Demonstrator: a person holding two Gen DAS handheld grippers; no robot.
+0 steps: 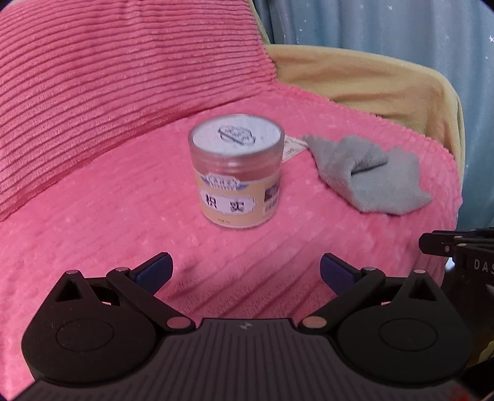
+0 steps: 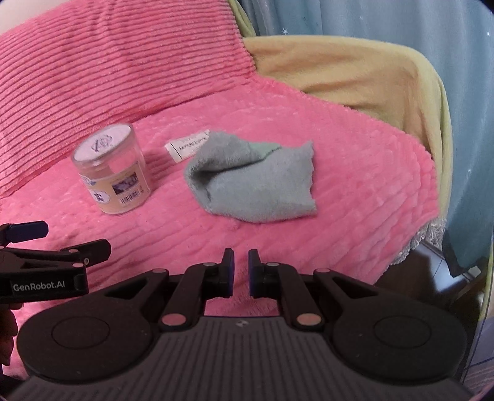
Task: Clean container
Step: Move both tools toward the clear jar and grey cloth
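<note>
A clear plastic jar (image 1: 236, 172) with a white lid and a beige label stands upright on the pink blanket (image 1: 92, 246). A crumpled grey cloth (image 1: 367, 175) lies to its right, apart from it. My left gripper (image 1: 245, 271) is open wide, short of the jar, with nothing between its fingers. In the right wrist view the jar (image 2: 111, 172) is at the left and the cloth (image 2: 256, 182) lies straight ahead. My right gripper (image 2: 240, 273) is shut to a narrow gap and holds nothing, short of the cloth. The left gripper (image 2: 40, 246) shows at that view's left edge.
A ribbed pink cushion (image 1: 108, 77) rises behind the jar. A white fabric tag (image 2: 188, 145) lies between jar and cloth. A yellow blanket (image 2: 355, 71) covers the back right, with blue curtains (image 2: 432, 24) behind. The blanket's edge drops off at the right (image 2: 432, 228).
</note>
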